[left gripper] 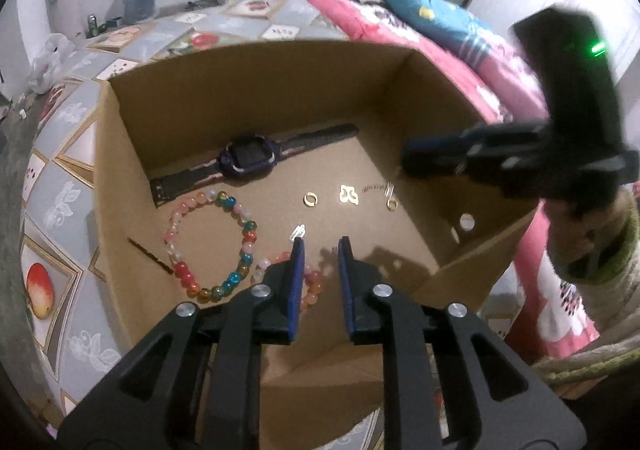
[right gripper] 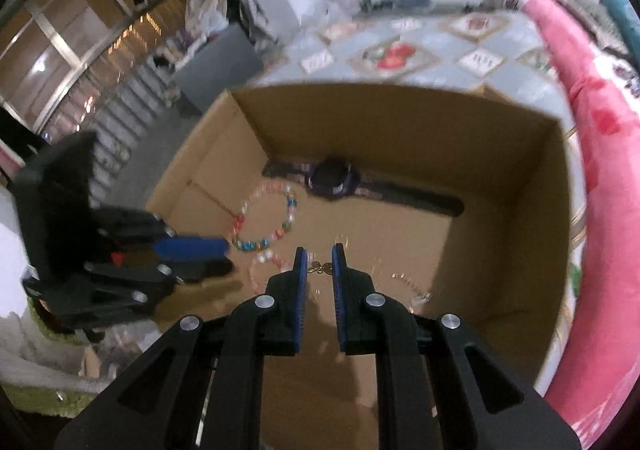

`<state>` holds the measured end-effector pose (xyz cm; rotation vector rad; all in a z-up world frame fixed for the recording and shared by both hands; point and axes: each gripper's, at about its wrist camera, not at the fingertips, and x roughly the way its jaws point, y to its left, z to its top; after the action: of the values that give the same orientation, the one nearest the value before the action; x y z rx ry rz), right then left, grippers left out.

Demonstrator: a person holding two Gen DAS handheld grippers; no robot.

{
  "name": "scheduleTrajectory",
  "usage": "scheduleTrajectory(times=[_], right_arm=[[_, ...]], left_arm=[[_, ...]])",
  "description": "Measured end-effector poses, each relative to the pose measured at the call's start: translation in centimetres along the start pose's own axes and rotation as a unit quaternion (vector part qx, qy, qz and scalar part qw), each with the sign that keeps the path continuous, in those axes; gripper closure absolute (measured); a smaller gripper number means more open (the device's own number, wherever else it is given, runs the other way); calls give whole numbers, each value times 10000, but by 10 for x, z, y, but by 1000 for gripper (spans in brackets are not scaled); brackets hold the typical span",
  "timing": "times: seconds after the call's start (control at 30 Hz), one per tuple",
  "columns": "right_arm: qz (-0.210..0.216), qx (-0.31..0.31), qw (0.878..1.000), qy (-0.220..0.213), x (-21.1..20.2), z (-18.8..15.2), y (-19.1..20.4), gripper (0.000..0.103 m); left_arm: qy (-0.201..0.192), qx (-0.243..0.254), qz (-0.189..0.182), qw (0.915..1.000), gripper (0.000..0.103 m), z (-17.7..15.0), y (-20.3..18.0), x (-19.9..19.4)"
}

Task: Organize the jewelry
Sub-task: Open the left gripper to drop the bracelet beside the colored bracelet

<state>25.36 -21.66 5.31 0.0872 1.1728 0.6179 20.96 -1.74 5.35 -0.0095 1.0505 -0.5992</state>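
Both grippers are held over an open cardboard box (left gripper: 256, 90) set on a patterned tablecloth (left gripper: 60, 186). Left gripper (left gripper: 321, 246): jaws slightly spread, nothing seen between the pads; no earlier frame, so nothing is said of motion. It hangs near the box's near edge, above a second bead bracelet (left gripper: 312, 282) that is partly hidden behind its fingers. Right gripper (right gripper: 320, 256): jaws narrowly parted, a small gold butterfly-like charm (right gripper: 322, 268) seen in the gap at the tips; whether it is pinched or merely lying on the floor behind the tips cannot be told, the frame is blurred. Already on the box floor: a watch (left gripper: 248, 158) along the far wall, a multicolour bead bracelet (left gripper: 212, 246) toward the left wall, a gold ring (left gripper: 309, 199), a butterfly piece (left gripper: 349, 195), and a fine chain with clasp and ring (left gripper: 390, 196) toward the right wall. Risks, as judged: small gold items are flat and slippery, so a pad could skid one away or pick up two at once; the chain could snag on the right fingers; grippers are close, a collision inside the box is plausible.
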Motion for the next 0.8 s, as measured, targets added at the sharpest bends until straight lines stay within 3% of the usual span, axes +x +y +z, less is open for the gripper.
scheduleTrajectory(times=[0.17,0.33,0.63,0.8], right_arm=[[-19,75,9988,476,23,5,-3,90],[145,382,9977,536,27,7,-14,89],[127,554,9982,211,4,7,-16,89],[98,638,9972,-368,-39,1,-17,88]], left_arm=[[-560,-37,273,9981,72,-4,1,-30],[-956,-140,642,9933,53,-9,7,-57],[-1069,-452,888,9893,44,-22,22,-73],[-1095,-622,942,9876,37,-29,26,-76]])
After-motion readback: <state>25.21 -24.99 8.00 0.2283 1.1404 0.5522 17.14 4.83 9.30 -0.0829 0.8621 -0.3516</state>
